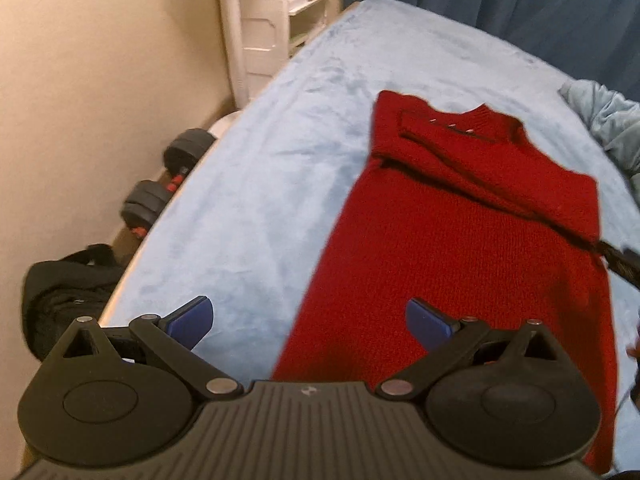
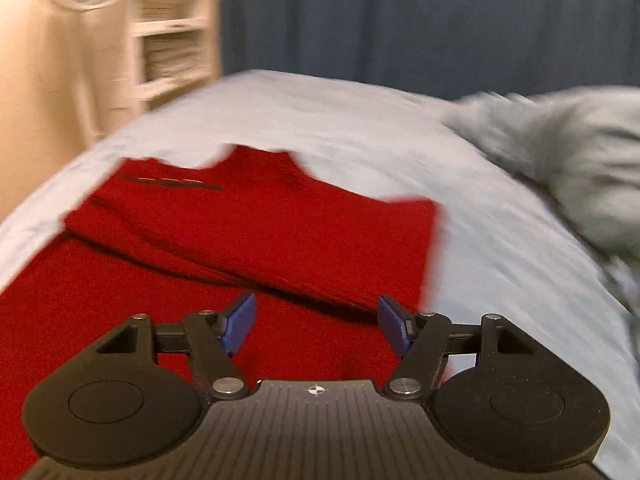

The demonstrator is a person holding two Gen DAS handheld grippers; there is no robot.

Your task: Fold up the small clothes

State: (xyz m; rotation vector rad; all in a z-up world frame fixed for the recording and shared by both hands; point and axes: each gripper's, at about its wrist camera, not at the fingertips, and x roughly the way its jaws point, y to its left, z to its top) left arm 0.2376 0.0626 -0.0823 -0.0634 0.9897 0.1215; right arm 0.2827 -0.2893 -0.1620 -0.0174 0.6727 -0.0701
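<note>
A red knitted sweater (image 1: 460,248) lies flat on the light blue bed cover (image 1: 260,168), collar at the far end, with both sleeves folded across its chest. My left gripper (image 1: 310,326) is open and empty above the sweater's near left hem edge. In the right wrist view the sweater (image 2: 248,232) fills the middle, blurred by motion. My right gripper (image 2: 316,322) is open and empty, low over the sweater's right side near the folded sleeve. A dark part of the right gripper (image 1: 624,266) shows at the right edge of the left wrist view.
A crumpled grey-blue blanket (image 2: 568,160) lies at the bed's far right. Black dumbbells (image 1: 168,184) and a black bag (image 1: 68,292) sit on the floor left of the bed. A white shelf unit (image 1: 276,16) and blue curtains (image 2: 400,20) stand behind.
</note>
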